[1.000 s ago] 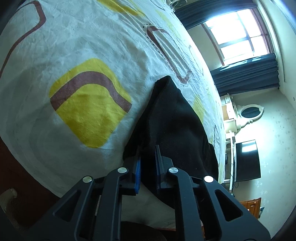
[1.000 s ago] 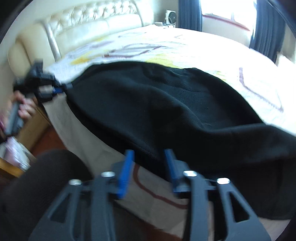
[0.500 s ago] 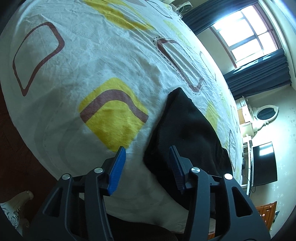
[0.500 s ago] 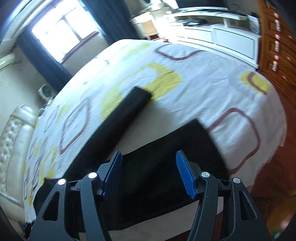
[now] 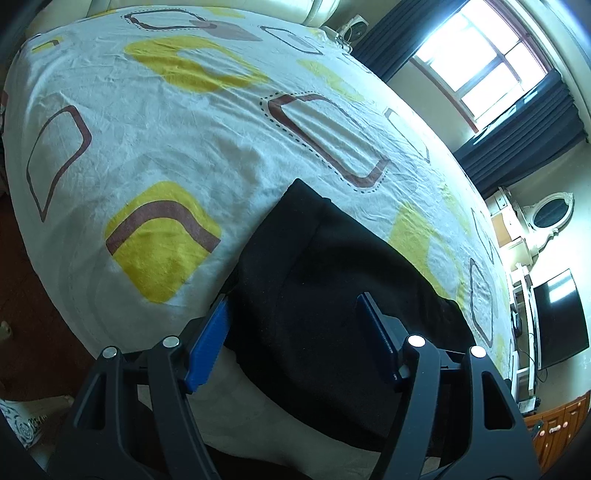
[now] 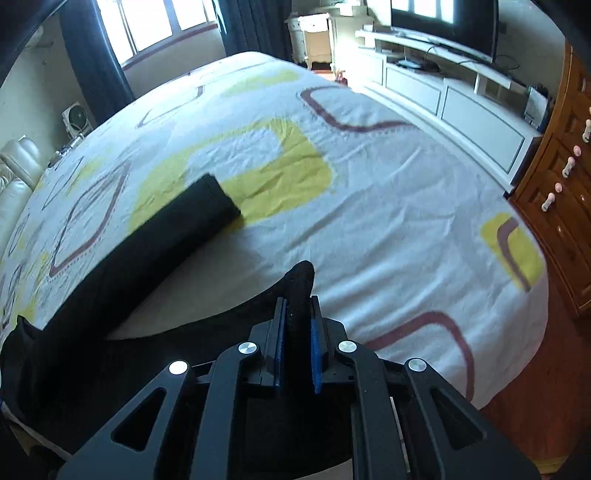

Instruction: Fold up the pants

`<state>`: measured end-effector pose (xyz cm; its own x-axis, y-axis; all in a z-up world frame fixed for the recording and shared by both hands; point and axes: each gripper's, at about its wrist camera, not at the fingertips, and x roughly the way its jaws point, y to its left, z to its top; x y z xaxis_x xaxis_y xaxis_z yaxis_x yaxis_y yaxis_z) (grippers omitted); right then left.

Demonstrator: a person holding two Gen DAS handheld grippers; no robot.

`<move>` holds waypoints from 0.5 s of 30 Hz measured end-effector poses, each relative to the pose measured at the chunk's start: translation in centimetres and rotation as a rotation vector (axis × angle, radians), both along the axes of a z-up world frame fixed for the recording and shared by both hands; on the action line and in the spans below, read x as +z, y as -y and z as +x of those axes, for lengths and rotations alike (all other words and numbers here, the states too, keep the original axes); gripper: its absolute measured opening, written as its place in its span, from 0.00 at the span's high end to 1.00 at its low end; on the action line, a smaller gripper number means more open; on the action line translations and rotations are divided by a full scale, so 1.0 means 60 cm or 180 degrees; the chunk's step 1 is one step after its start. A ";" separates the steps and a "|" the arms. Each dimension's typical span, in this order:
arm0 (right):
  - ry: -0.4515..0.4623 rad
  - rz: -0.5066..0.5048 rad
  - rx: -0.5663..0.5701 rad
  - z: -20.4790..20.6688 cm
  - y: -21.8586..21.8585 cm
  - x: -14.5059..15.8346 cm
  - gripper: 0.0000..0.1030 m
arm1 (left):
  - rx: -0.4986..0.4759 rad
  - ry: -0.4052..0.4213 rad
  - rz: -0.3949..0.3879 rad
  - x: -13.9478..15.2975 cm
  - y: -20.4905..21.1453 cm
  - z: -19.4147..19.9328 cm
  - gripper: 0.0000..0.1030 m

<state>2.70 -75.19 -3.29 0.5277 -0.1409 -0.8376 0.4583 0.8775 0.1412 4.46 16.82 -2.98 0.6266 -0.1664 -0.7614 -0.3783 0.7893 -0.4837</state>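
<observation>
Black pants (image 5: pixel 332 288) lie on a bed with a white sheet with yellow and brown shapes (image 5: pixel 184 155). My left gripper (image 5: pixel 295 332) is open, its blue pads either side of the pants' waist end near the bed's edge. In the right wrist view one pant leg (image 6: pixel 155 236) stretches out across the sheet. My right gripper (image 6: pixel 298 332) is shut on the hem of the other leg (image 6: pixel 301 284), which bunches up between the blue pads, lifted a little above the sheet.
A cream leather headboard (image 6: pixel 14 173) is at the far left. A white TV bench with a black TV (image 6: pixel 443 22) and a wooden dresser (image 6: pixel 561 184) stand beyond the bed's foot. Windows with dark curtains (image 5: pixel 517 110) are behind. Red-brown floor (image 5: pixel 22 280) runs along the bed.
My left gripper let go of the pants' waist and opened wide. My right gripper swung from the waist to the leg end and closed on a leg hem.
</observation>
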 end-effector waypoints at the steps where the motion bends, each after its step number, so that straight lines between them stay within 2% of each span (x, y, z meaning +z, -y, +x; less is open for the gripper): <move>1: 0.0035 -0.0100 -0.0018 -0.003 0.004 0.005 0.89 | 0.0019 0.0027 -0.0003 0.003 0.005 -0.001 0.34; 5: -0.0297 -0.0052 -0.0081 0.004 0.041 -0.069 0.87 | -0.0038 0.0068 0.0115 0.006 0.032 0.002 0.34; 6: -0.0238 0.0080 -0.0114 -0.005 0.049 -0.081 0.85 | -0.0060 0.0064 0.0178 0.005 0.037 0.002 0.34; 8: 0.0094 0.0456 -0.0318 -0.033 0.080 -0.083 0.67 | -0.0100 0.0061 0.0240 0.004 0.045 0.003 0.34; 9: 0.0223 0.0646 -0.0480 -0.050 0.099 -0.083 0.55 | -0.0104 0.0060 0.0250 0.003 0.046 0.004 0.34; 10: 0.0333 0.0777 -0.0658 -0.070 0.112 -0.079 0.48 | -0.0103 0.0069 0.0240 0.003 0.044 0.005 0.34; 12: 0.0533 0.1093 -0.0953 -0.113 0.134 -0.076 0.42 | -0.0100 0.0072 0.0192 0.002 0.040 0.005 0.32; 15: 0.0642 0.1657 -0.1052 -0.159 0.138 -0.093 0.42 | -0.0054 0.0084 0.0084 -0.001 0.033 0.005 0.31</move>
